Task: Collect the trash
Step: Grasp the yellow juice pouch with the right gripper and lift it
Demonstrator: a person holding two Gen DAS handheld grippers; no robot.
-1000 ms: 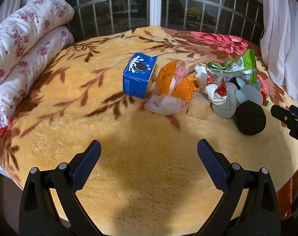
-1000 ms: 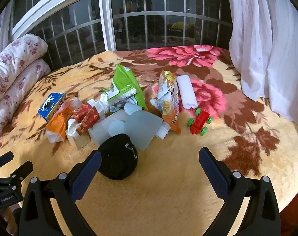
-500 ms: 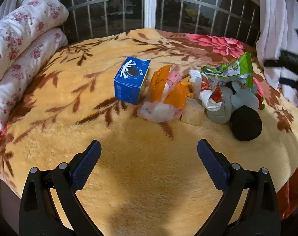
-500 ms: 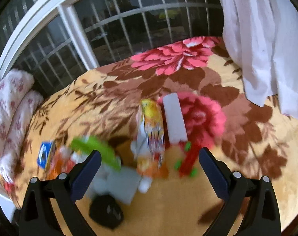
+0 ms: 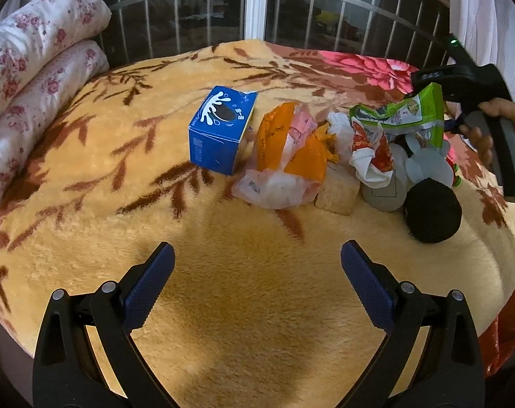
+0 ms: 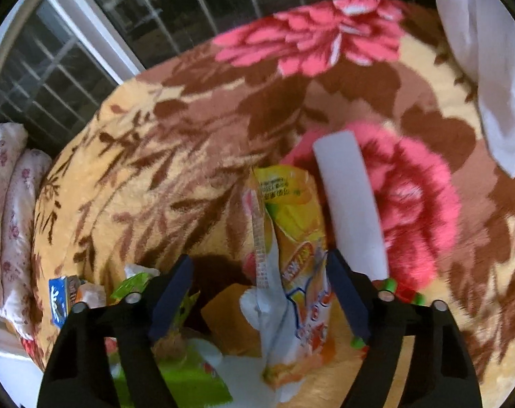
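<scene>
Trash lies in a heap on the flowered blanket [image 5: 257,306]. In the left wrist view I see a blue carton [image 5: 220,129], an orange plastic bag [image 5: 288,156], a red and white wrapper [image 5: 371,153], a green snack bag [image 5: 403,115] and a black round object [image 5: 431,214]. My left gripper [image 5: 257,285] is open and empty, short of the heap. My right gripper [image 6: 259,295] is open, its fingers either side of a yellow-orange snack pouch [image 6: 298,248]. The right gripper's body [image 5: 468,85] shows behind the green bag.
A white flat strip [image 6: 349,204] and a red and green toy [image 6: 400,292] lie right of the pouch. Flowered pillows [image 5: 29,78] are stacked at the left. A barred window [image 5: 257,6] stands behind the bed and a white curtain [image 6: 488,68] hangs at the right.
My right gripper has risen, moved forward over the heap and come down around the yellow-orange pouch. My left gripper has shifted slightly and stays open.
</scene>
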